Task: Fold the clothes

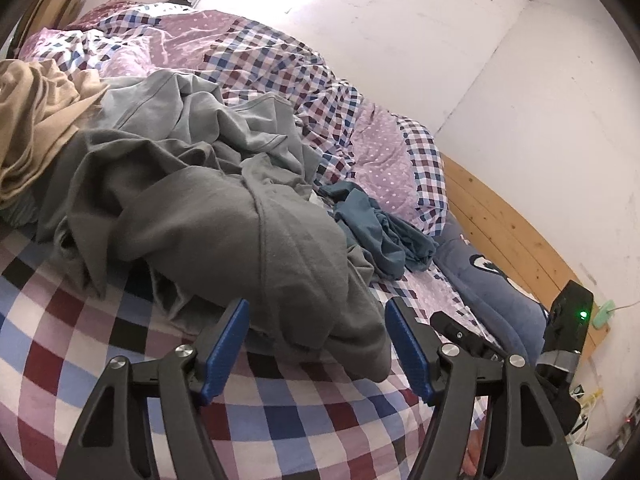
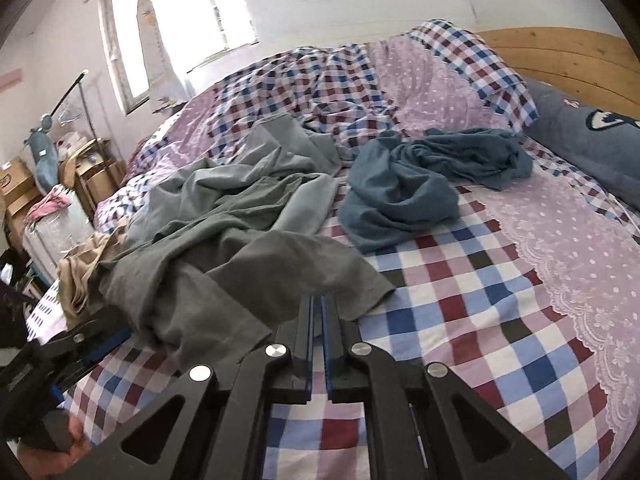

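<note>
- Left gripper [image 1: 316, 318]: jaws wide open, pads clear of cloth, positioned either side of the near hem of the dark grey garment [image 1: 224, 232] without pressing it.
- Right gripper [image 2: 319, 312]: jaws fully closed, blue pads together; tips at the near edge of the dark grey garment [image 2: 240, 276]; cloth between the pads cannot be confirmed.
- Dark grey garment: crumpled on the checked bedsheet [image 2: 460, 320], near the front edge of the bed.
- Light grey garment [image 2: 248, 184]: rumpled, directly behind and touching the dark grey one.
- Teal garment [image 2: 404, 188]: bunched, apart to the right, near the blue pillow [image 2: 580, 148].
- Beige garment [image 1: 36, 120]: heaped at far left of the pile.
- Wooden headboard [image 2: 560, 60]: behind the pillow.
</note>
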`<action>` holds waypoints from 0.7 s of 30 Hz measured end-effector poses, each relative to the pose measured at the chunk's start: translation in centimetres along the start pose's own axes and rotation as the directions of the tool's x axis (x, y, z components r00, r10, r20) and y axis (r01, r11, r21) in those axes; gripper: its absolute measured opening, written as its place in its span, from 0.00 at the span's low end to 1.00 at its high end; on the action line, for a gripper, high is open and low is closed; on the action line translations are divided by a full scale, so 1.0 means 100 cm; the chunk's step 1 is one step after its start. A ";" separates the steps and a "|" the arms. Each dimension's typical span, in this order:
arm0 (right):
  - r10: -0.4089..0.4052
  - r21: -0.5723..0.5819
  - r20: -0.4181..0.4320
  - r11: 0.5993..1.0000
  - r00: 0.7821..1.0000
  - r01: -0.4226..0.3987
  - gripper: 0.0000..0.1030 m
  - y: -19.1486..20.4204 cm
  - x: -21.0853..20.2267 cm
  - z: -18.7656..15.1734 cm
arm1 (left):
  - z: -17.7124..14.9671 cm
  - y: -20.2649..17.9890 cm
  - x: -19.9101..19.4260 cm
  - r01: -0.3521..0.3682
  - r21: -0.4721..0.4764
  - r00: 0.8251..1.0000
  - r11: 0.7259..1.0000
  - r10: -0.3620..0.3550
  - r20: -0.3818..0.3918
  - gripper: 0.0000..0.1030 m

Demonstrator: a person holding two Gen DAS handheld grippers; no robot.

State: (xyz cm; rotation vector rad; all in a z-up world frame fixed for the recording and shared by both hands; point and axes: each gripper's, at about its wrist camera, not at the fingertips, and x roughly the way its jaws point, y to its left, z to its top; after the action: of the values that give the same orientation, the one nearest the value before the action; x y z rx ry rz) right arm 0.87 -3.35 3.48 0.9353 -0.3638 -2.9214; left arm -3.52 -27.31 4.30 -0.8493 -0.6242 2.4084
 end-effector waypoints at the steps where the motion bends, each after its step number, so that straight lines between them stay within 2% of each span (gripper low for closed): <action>1: 0.008 -0.006 -0.001 1.000 1.000 -0.008 0.04 0.003 0.000 -0.001 | 0.001 0.000 0.002 -0.002 0.002 1.000 1.000 0.002 -0.001 0.71; 4: 0.024 -0.022 -0.009 0.999 1.000 -0.024 0.04 0.006 0.000 -0.004 | 0.001 0.004 0.008 -0.015 -0.004 1.000 1.000 0.015 -0.024 0.58; 7: 0.028 -0.025 -0.009 0.999 1.000 -0.028 0.04 0.007 -0.002 -0.005 | 0.001 0.006 0.010 -0.009 -0.011 0.999 1.000 0.008 -0.037 0.53; 8: 0.029 -0.024 -0.009 0.999 1.000 -0.030 0.04 0.007 -0.002 -0.006 | 0.001 0.007 0.011 -0.005 -0.015 0.999 1.000 0.005 -0.039 0.45; 10: 0.032 -0.031 -0.011 0.999 0.999 -0.032 0.05 0.008 -0.002 -0.007 | 0.002 0.008 0.012 -0.004 -0.031 0.999 1.000 0.003 -0.041 0.37; 11: 0.033 -0.035 -0.013 0.999 0.999 -0.033 0.05 0.009 -0.003 -0.007 | 0.003 0.009 0.011 0.004 -0.038 0.999 0.999 -0.006 -0.039 0.27; 15: 0.038 -0.065 -0.019 0.997 0.999 -0.039 0.08 0.016 -0.002 -0.008 | 0.006 0.013 0.004 0.043 -0.075 0.999 0.996 -0.044 -0.019 0.14; 18: 0.065 -0.080 -0.020 0.995 0.998 -0.066 0.19 0.022 -0.002 -0.009 | 0.010 0.013 -0.004 0.061 -0.076 0.998 0.995 -0.061 0.007 0.07; 20: 0.103 -0.096 -0.013 0.990 0.995 -0.104 0.37 0.028 -0.004 -0.009 | 0.014 0.014 -0.011 0.077 -0.086 0.997 0.993 -0.075 0.029 0.01; 21: 0.122 -0.109 -0.009 0.986 0.992 -0.122 0.40 0.033 -0.005 -0.009 | 0.016 0.014 -0.014 0.087 -0.091 0.996 0.992 -0.084 0.041 0.01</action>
State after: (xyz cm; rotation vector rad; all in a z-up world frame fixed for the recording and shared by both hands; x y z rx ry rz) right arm 1.73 -6.65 3.79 0.8685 -0.2485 -2.7972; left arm -4.08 -29.64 5.23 -0.8009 -0.7762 2.3381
